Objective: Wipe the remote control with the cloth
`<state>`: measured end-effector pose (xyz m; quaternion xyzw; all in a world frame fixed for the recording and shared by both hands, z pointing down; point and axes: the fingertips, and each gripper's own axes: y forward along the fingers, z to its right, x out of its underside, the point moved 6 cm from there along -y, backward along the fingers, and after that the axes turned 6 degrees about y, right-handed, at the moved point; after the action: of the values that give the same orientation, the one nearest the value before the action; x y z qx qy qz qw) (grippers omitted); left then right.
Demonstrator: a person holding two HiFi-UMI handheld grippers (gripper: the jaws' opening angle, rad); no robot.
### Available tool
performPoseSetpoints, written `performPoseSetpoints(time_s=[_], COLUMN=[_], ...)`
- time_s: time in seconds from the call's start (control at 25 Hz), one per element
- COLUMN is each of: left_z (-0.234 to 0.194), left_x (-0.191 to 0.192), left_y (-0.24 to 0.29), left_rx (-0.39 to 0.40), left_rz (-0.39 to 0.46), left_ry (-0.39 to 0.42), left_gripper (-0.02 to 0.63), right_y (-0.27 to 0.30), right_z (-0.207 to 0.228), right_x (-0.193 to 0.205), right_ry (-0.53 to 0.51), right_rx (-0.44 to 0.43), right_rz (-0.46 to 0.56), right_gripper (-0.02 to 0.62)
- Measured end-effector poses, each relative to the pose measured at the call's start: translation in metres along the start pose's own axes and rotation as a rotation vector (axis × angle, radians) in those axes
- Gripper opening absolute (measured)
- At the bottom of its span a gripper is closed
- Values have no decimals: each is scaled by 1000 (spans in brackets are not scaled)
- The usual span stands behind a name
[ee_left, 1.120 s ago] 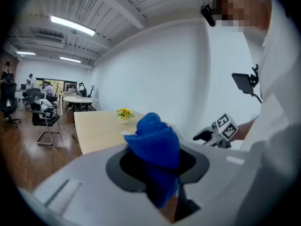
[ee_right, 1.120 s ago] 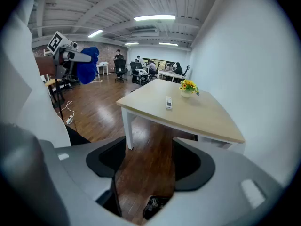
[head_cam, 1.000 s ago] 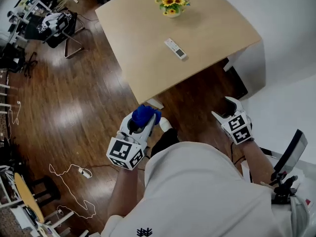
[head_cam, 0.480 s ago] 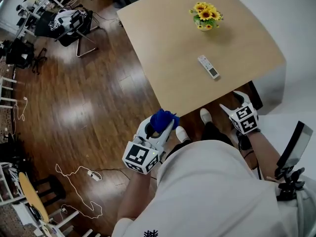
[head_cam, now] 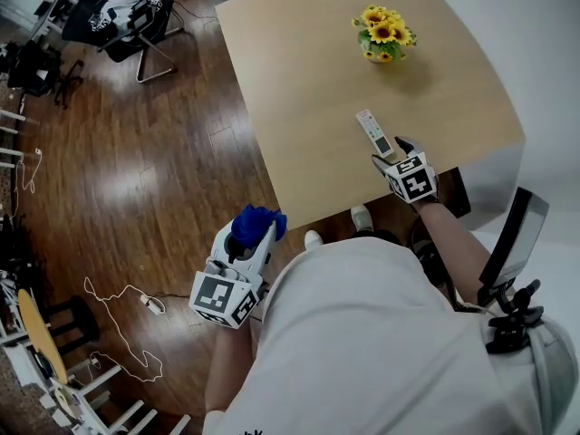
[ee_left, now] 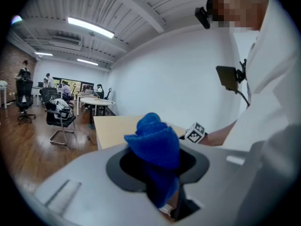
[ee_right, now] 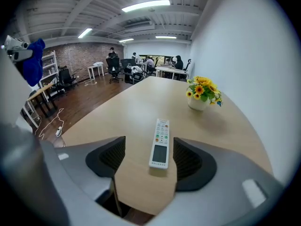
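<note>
Right hand-held gripper (head_cam: 391,152) hangs over the tabletop (head_cam: 299,80), pitched downward, its jaws spread wide and just opened a little further. The remote control (head_cam: 372,132) lies framed in the gap between them but is touched by neither pad. The remote lies face up, lengthwise along the gripper's line of sight, a little in from the tabletop's near edge and about midway along that edge. A pot of yellow flowers (head_cam: 383,36) stands well beyond it toward the far edge. Left hand-held gripper (head_cam: 249,240) is off the tabletop altogether, out past the near left corner and above the wooden floor (head_cam: 136,179), with its jaws pinched on a bunched blue cloth (head_cam: 256,222) that billows out above them. Cloth and remote are well apart, so no wiping has begun; the step in hand looks like the approach, with the right side lining up to steady the remote. The next move probably calls for that gripper to sink until its pads flank the remote's near end, then close gently enough not to skid it across the smooth wood. The left one would need to carry the cloth in over the near edge and set it on the button face.
</note>
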<state>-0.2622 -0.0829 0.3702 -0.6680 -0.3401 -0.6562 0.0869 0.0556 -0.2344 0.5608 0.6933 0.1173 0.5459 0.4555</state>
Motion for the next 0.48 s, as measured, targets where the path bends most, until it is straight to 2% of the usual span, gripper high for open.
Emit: performPoseSetpoints(time_s=[0.48], left_z=[7], left_x=[-26], left_y=[34], left_rx=[-118], left_rz=[-72], left_ry=[-33], left_gripper=[146], right_y=[106], right_z=[28], right_x=[-7], right_ry=[-12], right_rx=[-72], right_rz=[-104], right_gripper=[314])
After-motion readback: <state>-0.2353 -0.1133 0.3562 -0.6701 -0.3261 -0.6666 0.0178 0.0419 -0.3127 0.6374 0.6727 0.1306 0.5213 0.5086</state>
